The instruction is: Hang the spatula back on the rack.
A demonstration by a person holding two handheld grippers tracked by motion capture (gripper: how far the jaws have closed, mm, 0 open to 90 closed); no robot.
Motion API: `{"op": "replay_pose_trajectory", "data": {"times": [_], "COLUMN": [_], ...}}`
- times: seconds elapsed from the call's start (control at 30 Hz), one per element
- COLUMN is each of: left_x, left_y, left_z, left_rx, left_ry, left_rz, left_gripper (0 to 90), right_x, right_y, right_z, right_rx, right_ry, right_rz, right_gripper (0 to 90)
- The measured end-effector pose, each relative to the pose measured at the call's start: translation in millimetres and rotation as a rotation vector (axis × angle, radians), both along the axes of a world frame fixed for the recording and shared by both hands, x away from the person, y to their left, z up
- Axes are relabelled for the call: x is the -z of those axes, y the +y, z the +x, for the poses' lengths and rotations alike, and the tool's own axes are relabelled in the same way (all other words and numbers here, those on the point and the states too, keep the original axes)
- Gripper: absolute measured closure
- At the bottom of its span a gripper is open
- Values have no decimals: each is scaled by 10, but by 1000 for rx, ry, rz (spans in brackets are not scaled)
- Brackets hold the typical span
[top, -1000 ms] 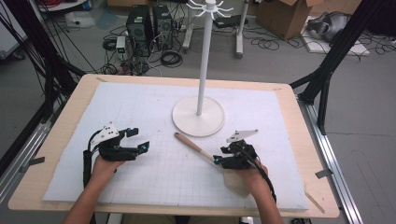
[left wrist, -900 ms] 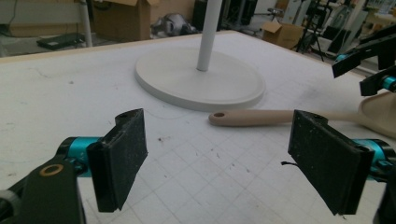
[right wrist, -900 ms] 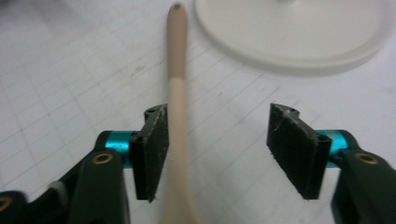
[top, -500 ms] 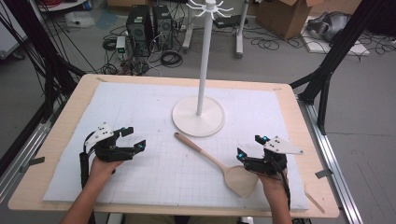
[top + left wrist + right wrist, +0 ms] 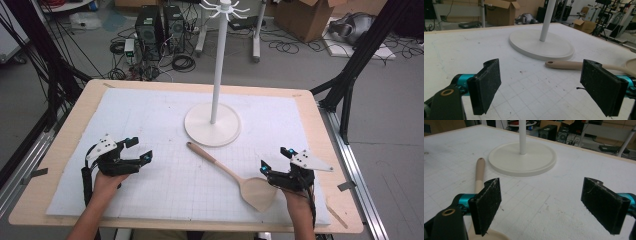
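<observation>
The wooden spatula lies flat on the white grid mat that covers the table, and nothing is holding it. Its thin handle points up and left, toward the round base of the white stand. The tip of the handle is near the base but does not touch it. Its wide flat blade is at the lower right, just beside the right gripper. From the high view I cannot tell if the blade and that gripper touch. The right gripper sits low by the mat with its two black jaws spread wide apart, and nothing is between them. In the right gripper view the spatula runs along the outside of the left jaw, with the stand base farther off. The left gripper is on the other side of the mat, well apart from the spatula. Its jaws are spread wide too, with only bare mat between them. In the left gripper view the spatula handle lies across the mat, with the stand base beyond it. The stand has a tall white pole with little hooks at the top. A person's hand holds each gripper from below.
</observation>
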State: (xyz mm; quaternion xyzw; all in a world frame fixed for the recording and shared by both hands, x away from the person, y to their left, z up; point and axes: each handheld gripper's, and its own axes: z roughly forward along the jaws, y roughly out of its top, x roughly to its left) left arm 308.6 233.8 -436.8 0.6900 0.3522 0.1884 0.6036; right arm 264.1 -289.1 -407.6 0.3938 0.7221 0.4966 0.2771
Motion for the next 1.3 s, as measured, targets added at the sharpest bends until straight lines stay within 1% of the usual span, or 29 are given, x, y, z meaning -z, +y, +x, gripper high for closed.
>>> {"op": "replay_pose_trajectory", "data": {"times": [0.07,0.13,0.17,0.23,0.4,0.5,0.57,0.6,0.63,0.67,0.73,0.8,0.9,0.93,0.97,1.0,1.07,1.1,1.13,1.23,1.3], "left_x": [-2,-5,-3,4,18,27,29,26,25,30,44,48,44,45,47,49,56,57,60,69,80], "left_y": [-1,-2,0,2,9,15,10,4,2,-3,-5,-5,9,13,17,19,10,11,0,-12,-17], "left_z": [-8,-14,-15,-10,-5,10,14,12,15,17,27,30,28,27,27,26,25,28,27,29,26], "left_rx": [3,6,6,2,3,-1,-13,-17,-21,-25,-21,-19,-22,-22,-20,-17,-12,-9,-9,-6,-4], "left_ry": [-2,-6,-5,-3,-7,-16,-18,-21,-28,-25,-15,-20,-26,-21,-19,-19,-21,-20,-18,-16,-12], "left_rz": [-2,-5,-8,-17,-18,-10,-26,-26,-13,-10,-5,5,-6,-7,-6,2,-3,2,-7,-5,1], "left_gripper": [171,172,172,172,172,173,173,173,176,176,174,174,176,176,176,176,178,180,180,180,180], "right_x": [0,-3,-5,-5,2,-1,-3,-4,-5,-4,-1,6,13,17,20,21,31,38,52,106,152], "right_y": [20,53,71,111,217,296,356,387,419,452,525,600,727,769,811,848,918,949,976,1048,1086], "right_z": [1,-2,0,8,54,82,101,114,129,148,189,230,284,304,316,324,349,361,376,417,445], "right_rx": [-3,-11,-17,-27,-59,-92,-114,-128,-139,-150,-171,-204,-237,-253,-267,-279,-296,-303,-314,-345,-353], "right_ry": [0,0,4,28,47,55,66,73,83,89,114,141,179,195,203,207,224,241,255,311,355], "right_rz": [3,-7,-12,-25,-33,-48,-61,-70,-79,-88,-111,-138,-170,-176,-184,-199,-224,-239,-249,-304,-333], "right_gripper": [152,152,153,173,177,176,176,176,176,176,181,237,265,298,346,364,368,377,392,425,439]}}
